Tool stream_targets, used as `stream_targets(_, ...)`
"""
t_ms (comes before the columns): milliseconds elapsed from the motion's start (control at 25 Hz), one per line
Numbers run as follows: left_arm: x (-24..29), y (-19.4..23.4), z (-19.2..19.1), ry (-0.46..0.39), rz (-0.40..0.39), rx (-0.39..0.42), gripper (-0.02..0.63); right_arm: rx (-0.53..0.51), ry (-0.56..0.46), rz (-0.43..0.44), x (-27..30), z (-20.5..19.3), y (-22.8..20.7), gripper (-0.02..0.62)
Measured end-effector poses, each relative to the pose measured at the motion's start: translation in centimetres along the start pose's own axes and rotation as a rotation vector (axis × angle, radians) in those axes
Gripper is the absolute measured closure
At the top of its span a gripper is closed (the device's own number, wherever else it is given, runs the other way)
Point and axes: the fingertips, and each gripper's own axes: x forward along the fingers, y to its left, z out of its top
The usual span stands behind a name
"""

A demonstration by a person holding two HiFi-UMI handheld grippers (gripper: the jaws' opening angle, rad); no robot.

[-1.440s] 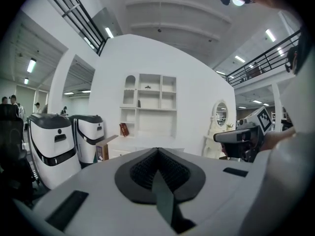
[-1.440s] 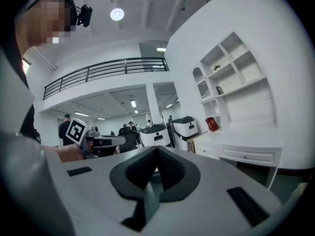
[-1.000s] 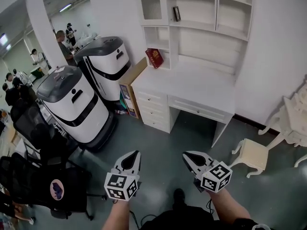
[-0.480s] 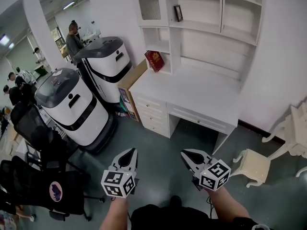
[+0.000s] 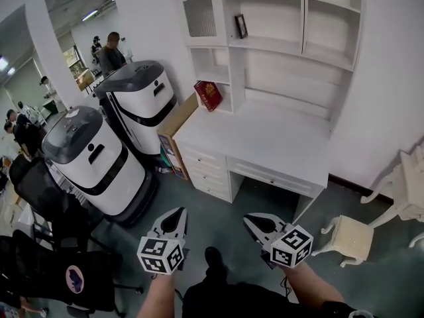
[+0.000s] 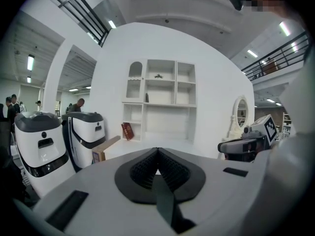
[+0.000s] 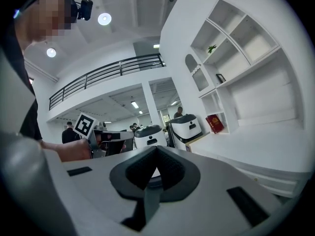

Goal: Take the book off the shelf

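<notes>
A dark red book leans in the low left cubby of the white shelf unit, just above the desk top. The same book shows small and far in the left gripper view, and the book also appears in the right gripper view. My left gripper and right gripper hang low over the floor, well short of the desk. Both have their jaws pressed together with nothing between them.
Two white and black robot bases stand left of the desk, with a cardboard box wedged beside it. A white stool sits at right, black office chairs at left. People stand in the far room.
The view has shifted closer toward the desk and shelf; both grippers stay shut and sit slightly lower in the head view. A person in the far room has moved.
</notes>
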Motion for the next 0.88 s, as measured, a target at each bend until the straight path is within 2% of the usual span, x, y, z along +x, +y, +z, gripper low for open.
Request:
stream_targets(240,5.4,4.1,1.7,-0.027,-0.015,-0.024,0.597,-0.042,0.011,-0.035,4.4,2.2,-3.7,0.581)
stream_targets(400,9.1,7.5,3.5,-0.038,-0.026,-0.004,0.597,-0.038,0.017,-0.062,8.9,3.6,-6.6,0.581)
stream_targets(720,15.7,16.4,4.2,0.001,-0.048,0.001,0.596,-0.004,0.068,-0.067,20.0,4.2,-10.0,0.581)
stream_targets(880,18.3,20.8,5.1,-0.007,-0.055,0.002,0.597,-0.003,0.093,-0.077,24.9,4.7,-11.2,0.581)
